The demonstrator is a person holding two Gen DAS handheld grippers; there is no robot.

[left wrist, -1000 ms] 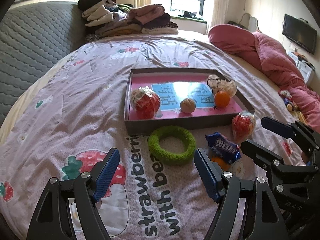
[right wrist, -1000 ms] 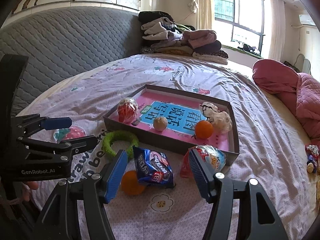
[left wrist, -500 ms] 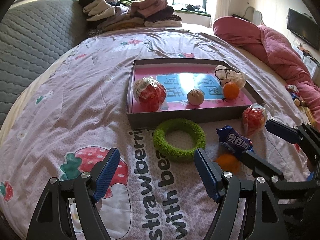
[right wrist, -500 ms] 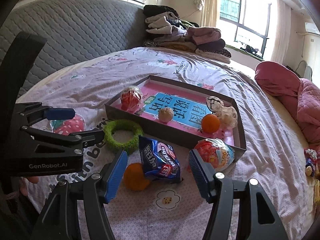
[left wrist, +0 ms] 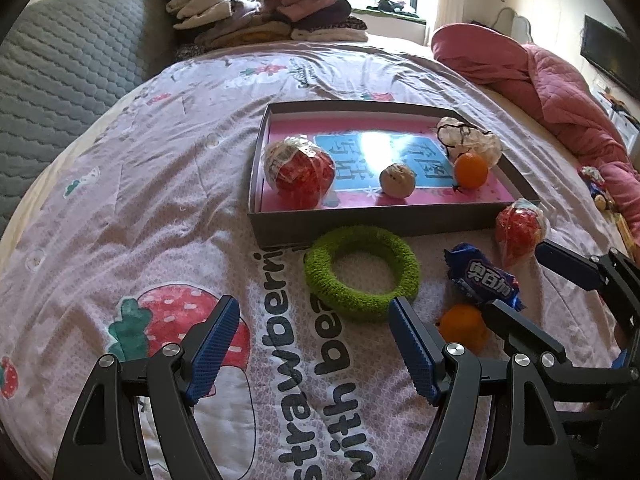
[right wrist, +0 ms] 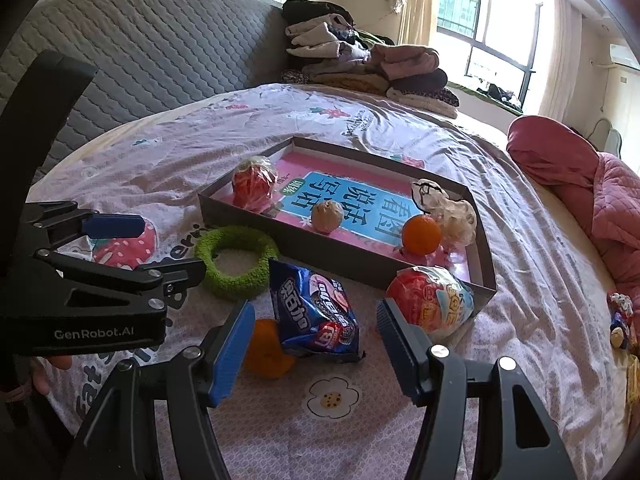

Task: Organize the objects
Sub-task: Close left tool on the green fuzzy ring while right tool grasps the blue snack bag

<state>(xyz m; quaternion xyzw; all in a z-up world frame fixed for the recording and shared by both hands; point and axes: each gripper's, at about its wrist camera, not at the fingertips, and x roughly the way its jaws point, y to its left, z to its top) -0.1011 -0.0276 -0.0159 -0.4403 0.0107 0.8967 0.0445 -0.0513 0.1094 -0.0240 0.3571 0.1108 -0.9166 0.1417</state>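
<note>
A shallow grey box with a pink floor lies on the bed. It holds a red wrapped ball, a small tan ball, an orange and a crumpled clear bag. On the bedspread in front of it lie a green fuzzy ring, a blue snack packet, an orange and a second red wrapped ball. My left gripper is open just short of the ring. My right gripper is open, and the packet lies just beyond its fingertips.
The bedspread is pink with strawberry prints. Folded clothes are piled at the far end against a grey quilted headboard. A rose-coloured quilt is bunched on the right. Small toys lie near the right edge.
Both grippers have come lower and a little closer to the loose objects, which look larger now. The objects have not moved and both jaws keep the same width.
</note>
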